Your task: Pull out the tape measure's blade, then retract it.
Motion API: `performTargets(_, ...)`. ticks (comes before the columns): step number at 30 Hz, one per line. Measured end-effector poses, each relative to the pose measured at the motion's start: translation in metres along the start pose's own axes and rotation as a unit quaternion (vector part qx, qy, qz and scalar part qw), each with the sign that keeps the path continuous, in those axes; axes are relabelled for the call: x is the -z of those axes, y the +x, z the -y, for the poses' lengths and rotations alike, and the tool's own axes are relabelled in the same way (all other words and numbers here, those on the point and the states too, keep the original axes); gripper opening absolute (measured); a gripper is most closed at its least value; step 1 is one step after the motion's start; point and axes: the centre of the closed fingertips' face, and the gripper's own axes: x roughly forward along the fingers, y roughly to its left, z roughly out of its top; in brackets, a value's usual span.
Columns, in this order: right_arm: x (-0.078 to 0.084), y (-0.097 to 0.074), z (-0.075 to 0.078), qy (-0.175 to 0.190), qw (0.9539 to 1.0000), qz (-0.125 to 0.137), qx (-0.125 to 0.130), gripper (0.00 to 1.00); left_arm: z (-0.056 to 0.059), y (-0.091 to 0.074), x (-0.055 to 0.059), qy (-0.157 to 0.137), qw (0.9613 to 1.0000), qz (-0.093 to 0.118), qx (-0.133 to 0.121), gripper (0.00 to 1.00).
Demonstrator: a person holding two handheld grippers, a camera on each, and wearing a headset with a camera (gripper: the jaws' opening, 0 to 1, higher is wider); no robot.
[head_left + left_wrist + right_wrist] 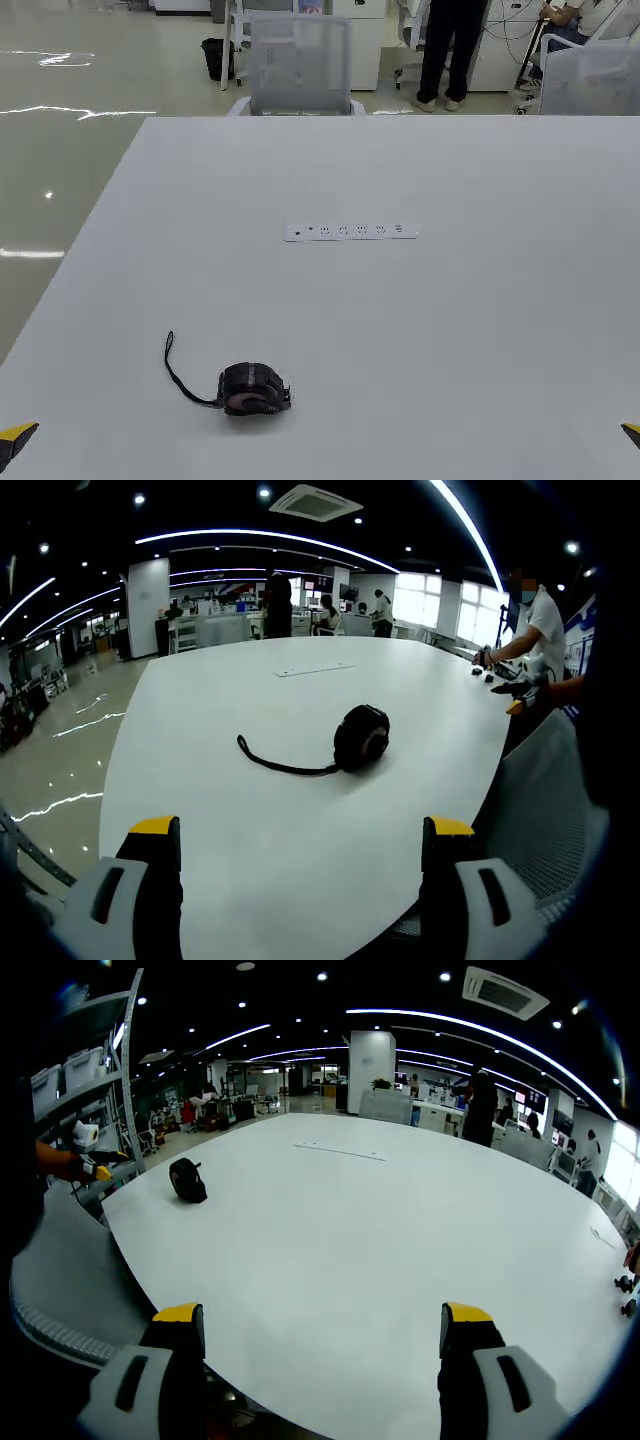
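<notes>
A black tape measure lies on the white table near the front left, its blade fully in and its black wrist strap trailing left. In the left gripper view the tape measure sits ahead of and slightly right of my left gripper, which is open and empty, well short of it. My right gripper is open and empty too, with the tape measure far off to its left. One yellow fingertip shows at the bottom left corner, another fingertip at the bottom right.
A white power strip is set into the middle of the table. A mesh-backed chair stands at the far edge. A person stands beyond it at the back right. Shiny floor lies left of the table.
</notes>
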Motion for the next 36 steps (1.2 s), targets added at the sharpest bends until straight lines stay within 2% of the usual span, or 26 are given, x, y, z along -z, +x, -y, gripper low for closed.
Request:
performTargets(6,0.001,0.002,0.002,-0.004,1.0000,-0.003,-0.003,1.00,0.001,0.001,0.000,0.000,1.0000,0.002,0.002,0.99)
performTargets(8,0.001,0.004,0.001,-0.005,1.0000,-0.001,-0.006,1.00,0.003,0.003,-0.003,0.009,0.9999,0.009,0.008,0.99)
performTargets(11,0.002,0.007,0.000,-0.005,0.9999,-0.001,-0.011,1.00,0.005,0.009,-0.003,0.006,0.9999,0.002,0.011,0.99)
performTargets(24,0.005,0.018,-0.010,-0.010,0.9993,-0.013,-0.034,1.00,0.014,0.024,-0.011,0.000,0.9997,0.006,0.023,0.99)
performTargets(26,0.006,0.022,-0.011,-0.007,0.9991,-0.014,-0.039,1.00,0.016,0.027,-0.010,-0.004,0.9996,-0.001,0.029,0.99)
performTargets(29,0.009,0.029,-0.016,-0.021,0.9983,-0.030,-0.046,1.00,0.019,0.029,-0.010,-0.002,0.9995,-0.005,0.033,0.99)
performTargets(36,-0.002,0.040,-0.022,-0.028,0.9978,-0.021,-0.057,1.00,0.023,0.034,-0.013,0.008,0.9991,-0.004,0.042,0.99)
